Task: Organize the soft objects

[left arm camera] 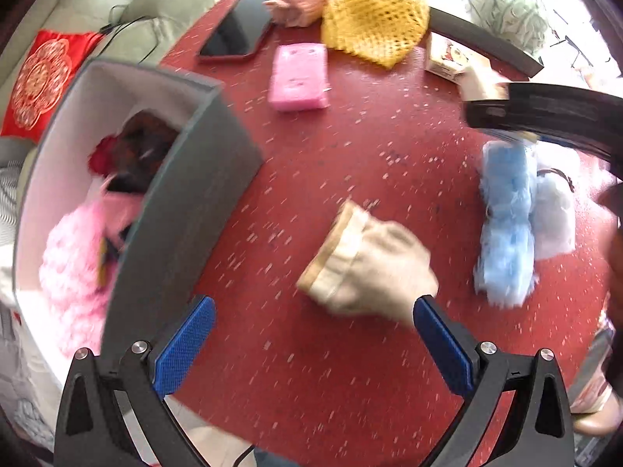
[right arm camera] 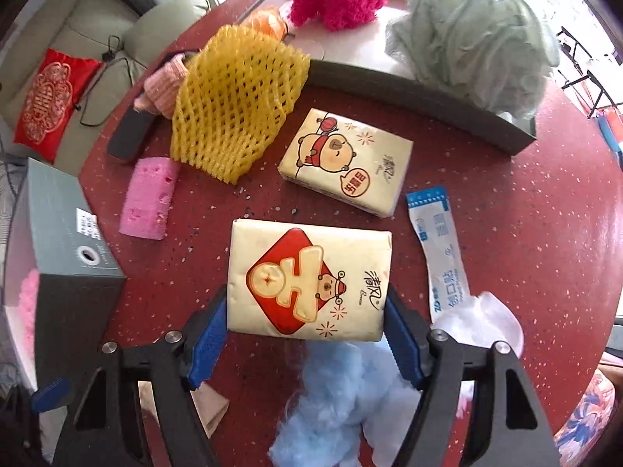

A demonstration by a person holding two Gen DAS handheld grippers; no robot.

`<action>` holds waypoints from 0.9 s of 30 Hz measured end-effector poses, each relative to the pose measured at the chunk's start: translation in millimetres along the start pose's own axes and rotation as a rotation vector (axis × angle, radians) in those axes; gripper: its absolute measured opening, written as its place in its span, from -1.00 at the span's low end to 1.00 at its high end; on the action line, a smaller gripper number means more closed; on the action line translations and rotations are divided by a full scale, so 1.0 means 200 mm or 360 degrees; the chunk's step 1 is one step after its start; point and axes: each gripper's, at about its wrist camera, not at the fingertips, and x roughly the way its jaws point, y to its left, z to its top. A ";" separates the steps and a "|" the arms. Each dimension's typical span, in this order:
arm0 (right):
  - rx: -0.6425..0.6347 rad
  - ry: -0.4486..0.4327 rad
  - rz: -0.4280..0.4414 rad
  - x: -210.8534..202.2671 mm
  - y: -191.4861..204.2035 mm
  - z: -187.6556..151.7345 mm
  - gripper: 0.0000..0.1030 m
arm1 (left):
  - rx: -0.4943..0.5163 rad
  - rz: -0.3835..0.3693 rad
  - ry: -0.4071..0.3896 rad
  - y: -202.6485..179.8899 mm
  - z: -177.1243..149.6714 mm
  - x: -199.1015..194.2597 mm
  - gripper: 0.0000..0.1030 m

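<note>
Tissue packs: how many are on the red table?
2: one tissue pack between the right gripper fingers, another tissue pack beyond it beside the yellow net. Others may be hidden.

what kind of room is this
Probably a home living room: a beige sofa with a red embroidered cushion sits beside a round red speckled table strewn with household soft goods.

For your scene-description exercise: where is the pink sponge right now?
The pink sponge lies on the red table, left of centre in the right wrist view, just below the yellow foam net and beside the grey box.
</note>
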 end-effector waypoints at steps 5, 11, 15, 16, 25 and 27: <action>0.0073 -0.0051 0.0101 -0.23 -0.09 -0.13 0.48 | 0.0083 -0.0034 -0.0015 -0.10 0.08 0.13 0.98; 0.0089 -0.0062 0.0166 -0.40 -0.07 -0.29 0.48 | 0.0166 -0.0057 0.0097 -0.16 0.08 0.30 0.58; 0.0097 -0.0049 0.0180 -0.42 -0.02 -0.38 0.48 | 0.0144 -0.0129 0.0089 -0.12 0.06 0.23 -0.33; 0.0098 -0.0044 0.0176 -0.43 -0.01 -0.41 0.48 | 0.0134 -0.0139 0.0121 -0.11 0.05 0.22 -0.34; 0.0062 0.0073 0.0140 -0.40 0.09 -0.60 0.48 | 0.0214 -0.0213 0.0019 -0.02 -0.30 -0.10 -0.34; 0.0084 0.0121 0.0141 -0.37 0.11 -0.66 0.48 | 0.0213 -0.0256 -0.0018 0.00 -0.40 -0.19 -0.34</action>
